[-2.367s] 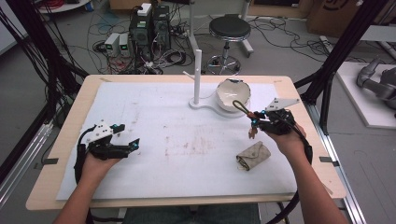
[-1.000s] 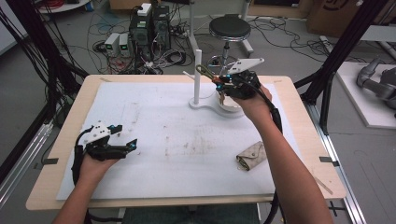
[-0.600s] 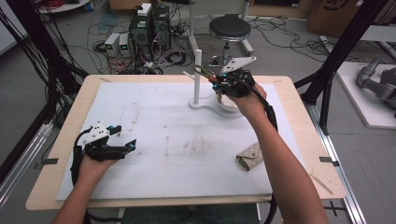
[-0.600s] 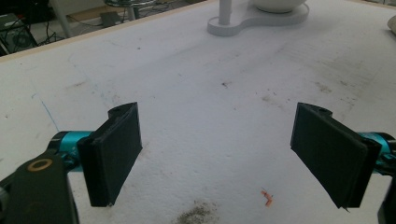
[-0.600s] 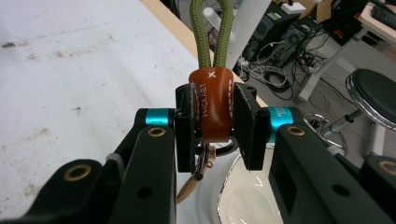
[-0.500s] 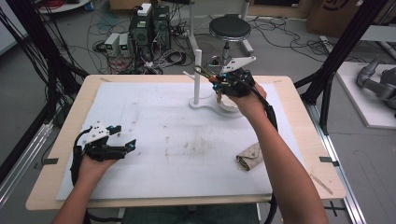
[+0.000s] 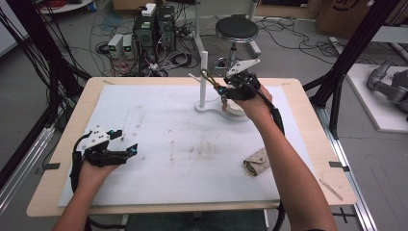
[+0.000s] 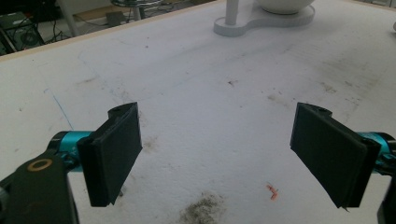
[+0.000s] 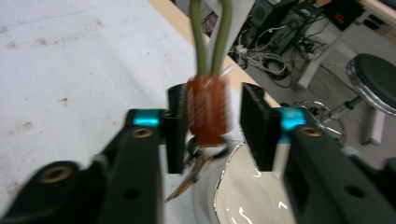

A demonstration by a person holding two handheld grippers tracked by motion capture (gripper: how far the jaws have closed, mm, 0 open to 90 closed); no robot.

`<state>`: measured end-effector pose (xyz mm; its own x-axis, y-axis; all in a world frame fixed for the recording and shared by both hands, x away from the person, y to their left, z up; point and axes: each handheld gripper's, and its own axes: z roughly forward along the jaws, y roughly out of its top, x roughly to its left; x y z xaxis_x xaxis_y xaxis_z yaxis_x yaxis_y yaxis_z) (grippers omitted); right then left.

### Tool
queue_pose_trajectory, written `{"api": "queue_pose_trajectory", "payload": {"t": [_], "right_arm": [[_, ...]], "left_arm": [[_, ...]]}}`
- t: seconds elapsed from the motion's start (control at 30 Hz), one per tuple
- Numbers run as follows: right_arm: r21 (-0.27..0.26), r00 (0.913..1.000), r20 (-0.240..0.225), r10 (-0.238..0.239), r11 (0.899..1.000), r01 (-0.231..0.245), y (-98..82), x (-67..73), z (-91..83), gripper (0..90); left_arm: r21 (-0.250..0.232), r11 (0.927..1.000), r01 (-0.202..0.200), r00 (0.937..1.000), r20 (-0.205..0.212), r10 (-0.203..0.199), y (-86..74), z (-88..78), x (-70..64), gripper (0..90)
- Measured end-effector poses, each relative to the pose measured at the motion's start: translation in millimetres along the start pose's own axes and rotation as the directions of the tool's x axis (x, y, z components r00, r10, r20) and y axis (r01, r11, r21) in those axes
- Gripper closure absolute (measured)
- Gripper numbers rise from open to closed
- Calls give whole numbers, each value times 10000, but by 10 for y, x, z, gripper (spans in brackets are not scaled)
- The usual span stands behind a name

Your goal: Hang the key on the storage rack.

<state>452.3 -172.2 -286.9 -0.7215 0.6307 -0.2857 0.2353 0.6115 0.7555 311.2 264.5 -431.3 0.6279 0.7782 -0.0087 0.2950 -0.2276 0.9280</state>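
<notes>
At the far edge of the bench (image 7: pixel 298 96), just right of the middle: a key bunch (image 9: pixel 208 109), up in the air between the jaws of the right tool (image 9: pixel 211 126) and above the rim of a white bowl (image 9: pixel 233 196). Made of three parts: an olive cord loop (image 9: pixel 210 42) rising from the top, a ribbed orange-brown tag (image 9: pixel 205 100) in the middle, and metal keys (image 9: pixel 194 172) dangling below.

Jaws standing a little wider than the tag, one pad against it and a clear gap at the other, so judged released rather than clenched, though blurred. Top of the loop out of the right gripper view; in the high view, close to the post of the white stand (image 7: pixel 202 72), hooked or not impossible to tell.

Probably light, but loose and swinging: limp cord, keys free to jingle and twist, metal slippery. Best taken by the tag, the one firm, ribbed and fairly flat part, squarely across its faces. Not by the cord or the keys.

Farther out, near the right edge, a crumpled beige pouch (image 7: pixel 256 162) on the white sheet (image 7: pixel 168 120). Near the left front corner, the left tool (image 8: pixel 219 154) low over the stained sheet, jaws spread wide, grasping nothing
</notes>
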Motion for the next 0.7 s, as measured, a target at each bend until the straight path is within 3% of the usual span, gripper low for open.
{"api": "queue_pose_trajectory", "payload": {"t": [0.13,0.3,0.7], "right_arm": [[3,9998,102,161,9999,-161,-27,-13,-54,453],[-290,9991,179,396,9988,-390,-139,-31,-189,413],[-707,9899,392,1360,9886,-1330,-705,-88,-559,332]], "left_arm": [[-9,10000,15,10000,6,-15,0,0,1,163],[12,10000,-65,10000,41,65,11,24,-24,163],[-94,10000,-32,9999,126,33,30,28,-18,162]]}}
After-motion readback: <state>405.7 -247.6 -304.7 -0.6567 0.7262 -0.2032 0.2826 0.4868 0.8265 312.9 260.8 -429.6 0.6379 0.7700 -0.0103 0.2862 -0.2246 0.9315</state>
